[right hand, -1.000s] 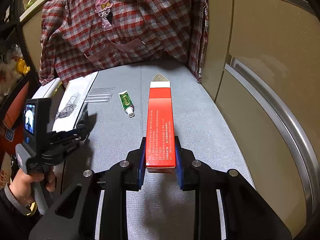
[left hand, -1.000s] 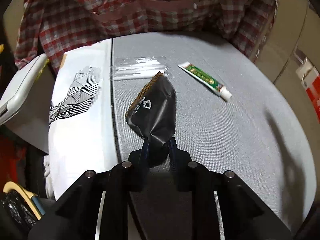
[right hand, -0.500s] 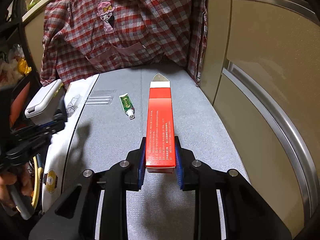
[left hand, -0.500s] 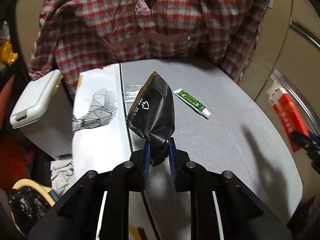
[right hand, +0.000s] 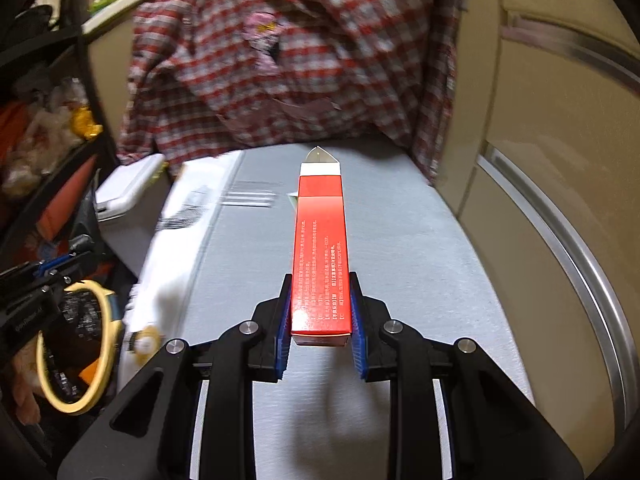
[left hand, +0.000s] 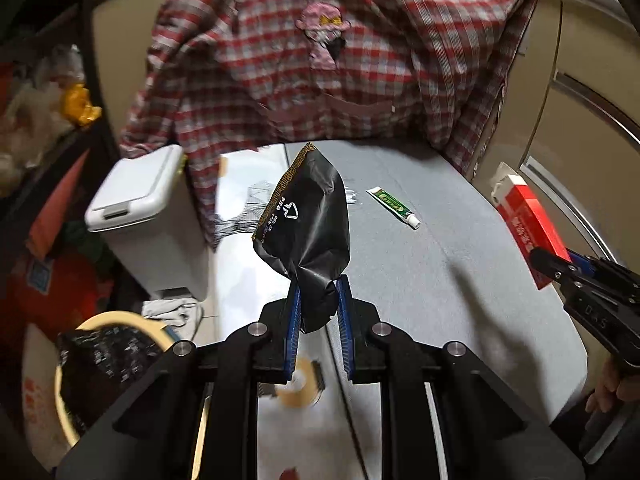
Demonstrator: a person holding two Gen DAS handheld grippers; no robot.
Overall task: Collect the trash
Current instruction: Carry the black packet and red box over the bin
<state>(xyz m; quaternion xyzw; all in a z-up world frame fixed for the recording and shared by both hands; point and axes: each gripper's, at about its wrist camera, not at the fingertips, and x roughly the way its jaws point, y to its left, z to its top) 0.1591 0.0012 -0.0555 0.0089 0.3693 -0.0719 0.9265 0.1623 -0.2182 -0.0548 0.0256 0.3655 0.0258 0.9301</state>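
My left gripper [left hand: 318, 296] pinches the crumpled neck of a black wrapper [left hand: 306, 224] with a white recycling triangle and small print too fine to read, lifted at 12 o'clock. My right gripper [right hand: 319, 308] clamps a red carton [right hand: 321, 252] with illegible white text. A green tube [left hand: 394, 207] lies at 1 o'clock on the grey tabletop [left hand: 460, 280].

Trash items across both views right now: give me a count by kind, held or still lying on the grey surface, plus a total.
Black foil wrapper, held in left tongs: 1
Red carton, held in right tongs: 1
Green-and-white tube, lying on grey surface: 1
Clear plastic sleeve, lying on surface: 1
Total: 4
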